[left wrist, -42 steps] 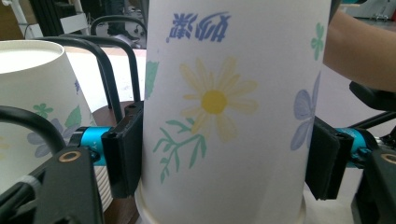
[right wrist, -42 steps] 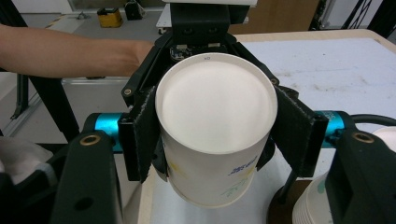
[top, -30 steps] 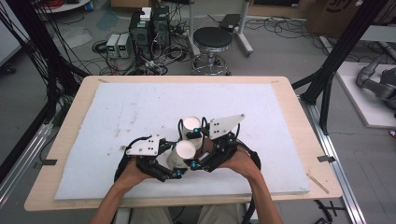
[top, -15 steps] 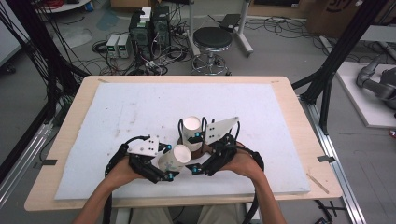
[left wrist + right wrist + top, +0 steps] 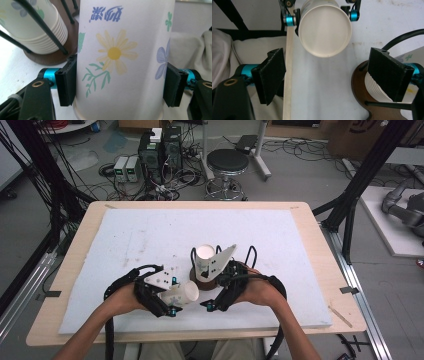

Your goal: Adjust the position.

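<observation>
My left gripper [image 5: 173,296] is shut on a white paper cup [image 5: 184,293] printed with flowers, and the cup lies tilted on its side above the white mat. Up close, both black pads [image 5: 66,80] press the flowered cup [image 5: 117,52] from either side. Just beyond it stands a stack of cups [image 5: 205,256] in a black wire holder on a round brown base [image 5: 202,281]. My right gripper [image 5: 212,291] is open beside that base with nothing between its fingers. From my right gripper [image 5: 329,75], the held cup's round end [image 5: 325,30] faces me, and the stack [image 5: 374,87] sits at the right.
A white foam mat [image 5: 150,235] covers the wooden table [image 5: 320,235], with bare mat to the back and both sides. The table's front edge is close under the hands. A stool [image 5: 227,162] and electronics [image 5: 160,147] stand on the floor beyond.
My left gripper has drawn the cup away from the stack, toward the front left and slightly up. The right gripper has stayed by the holder.
</observation>
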`<state>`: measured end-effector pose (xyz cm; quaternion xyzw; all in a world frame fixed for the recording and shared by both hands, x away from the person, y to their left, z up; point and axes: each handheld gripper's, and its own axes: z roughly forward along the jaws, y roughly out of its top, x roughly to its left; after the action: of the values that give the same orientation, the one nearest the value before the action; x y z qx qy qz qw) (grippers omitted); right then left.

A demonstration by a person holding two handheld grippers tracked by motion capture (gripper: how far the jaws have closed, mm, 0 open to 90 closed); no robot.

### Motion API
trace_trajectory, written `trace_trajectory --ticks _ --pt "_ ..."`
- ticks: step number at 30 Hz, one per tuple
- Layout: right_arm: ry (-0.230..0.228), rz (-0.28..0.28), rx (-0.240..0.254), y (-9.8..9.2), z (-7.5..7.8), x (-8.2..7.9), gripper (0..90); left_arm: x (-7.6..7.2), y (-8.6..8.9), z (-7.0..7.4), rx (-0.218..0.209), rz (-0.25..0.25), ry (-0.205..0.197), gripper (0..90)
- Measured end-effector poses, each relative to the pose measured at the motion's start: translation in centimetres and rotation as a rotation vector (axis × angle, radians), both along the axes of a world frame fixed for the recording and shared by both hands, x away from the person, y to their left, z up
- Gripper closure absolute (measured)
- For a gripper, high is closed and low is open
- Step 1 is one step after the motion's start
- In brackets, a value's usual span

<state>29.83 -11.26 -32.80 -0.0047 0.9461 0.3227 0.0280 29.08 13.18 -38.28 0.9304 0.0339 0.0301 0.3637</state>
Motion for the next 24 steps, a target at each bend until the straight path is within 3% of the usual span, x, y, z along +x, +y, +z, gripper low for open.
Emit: trace_trajectory --ticks 1,2,7,10,20,24 --pt "0.003 -0.001 -0.015 0.1 0.0 -0.1 15.8 0.0 0.0 0.0 0.000 0.000 0.000 27.6" --pt "0.002 -0.001 -0.028 0.1 0.1 -0.1 15.8 0.0 -0.1 0.1 0.038 -0.010 0.002 27.6" --pt "0.001 0.008 -0.089 0.6 0.0 -0.2 15.9 -0.1 -0.4 0.5 0.104 -0.027 0.005 27.6" --pt "-0.005 0.018 -0.117 0.9 0.0 -0.2 15.9 -0.1 -0.6 0.9 0.115 -0.026 0.003 27.6" --pt "-0.016 0.044 -0.126 1.7 -0.3 -0.1 15.9 -0.1 -2.0 1.2 0.128 -0.044 -0.009 27.6" --pt "-0.002 0.032 -0.150 2.0 -0.4 -0.2 15.9 -0.1 -3.0 1.4 0.143 -0.061 -0.010 27.6"
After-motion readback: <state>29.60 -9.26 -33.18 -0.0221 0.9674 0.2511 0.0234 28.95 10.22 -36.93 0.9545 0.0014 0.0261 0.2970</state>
